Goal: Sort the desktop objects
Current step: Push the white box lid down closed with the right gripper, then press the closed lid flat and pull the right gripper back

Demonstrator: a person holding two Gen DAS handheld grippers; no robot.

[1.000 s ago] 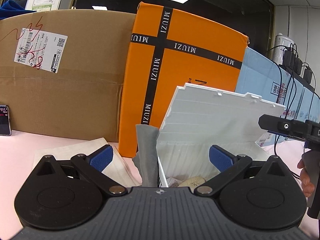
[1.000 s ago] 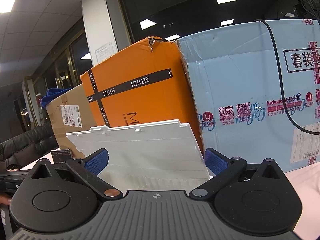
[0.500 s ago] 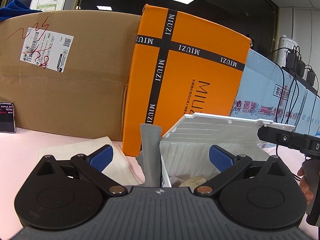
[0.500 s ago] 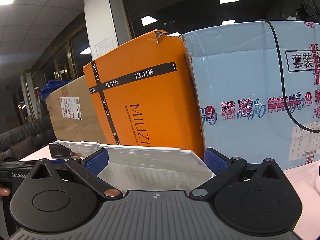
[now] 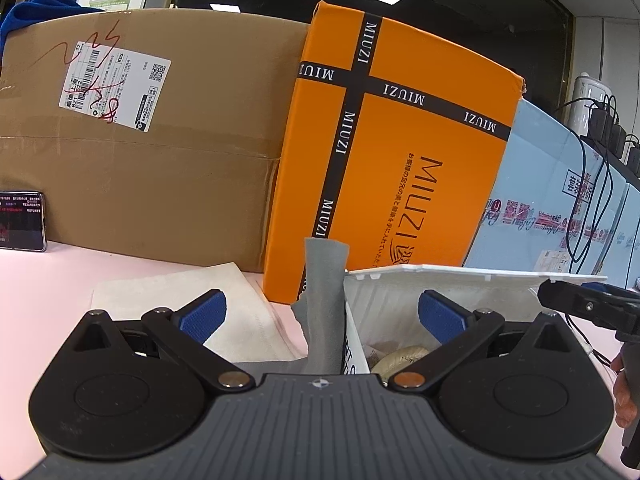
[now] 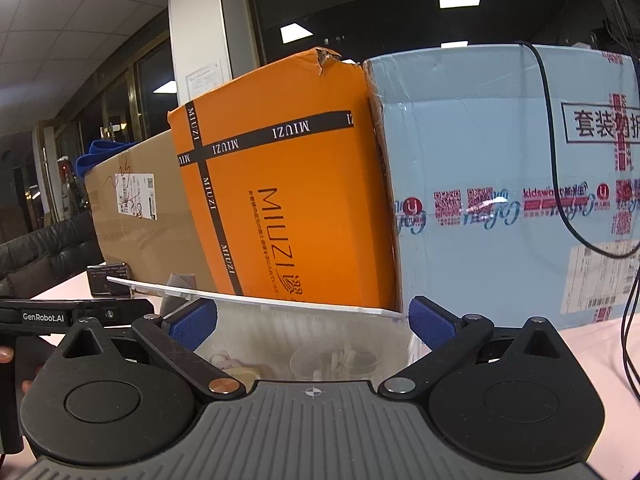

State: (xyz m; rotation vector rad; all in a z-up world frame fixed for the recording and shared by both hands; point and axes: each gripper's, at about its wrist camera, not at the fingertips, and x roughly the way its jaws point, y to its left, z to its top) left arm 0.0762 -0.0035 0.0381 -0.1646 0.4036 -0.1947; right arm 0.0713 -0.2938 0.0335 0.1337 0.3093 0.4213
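Three cartons lined up along the far side of the bench (image 5: 72,280): cardboard box (image 5: 140,168) left, MIUZI box (image 5: 400,160) middle, taped box (image 6: 500,184) right. Nearer, storage bin (image 5: 384,300) with lid (image 5: 460,270) over it, cloth (image 5: 324,280) just left, paper sheet (image 5: 180,292) further left. Phone (image 5: 20,220) far left, against the cardboard box.

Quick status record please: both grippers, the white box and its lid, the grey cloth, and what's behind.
left gripper: open, holding nothing
right gripper: open, holding nothing
white box: items inside
lid: lowered nearly flat over the box
grey cloth: upright beside the box's left wall
backdrop: brown carton, orange box, blue box
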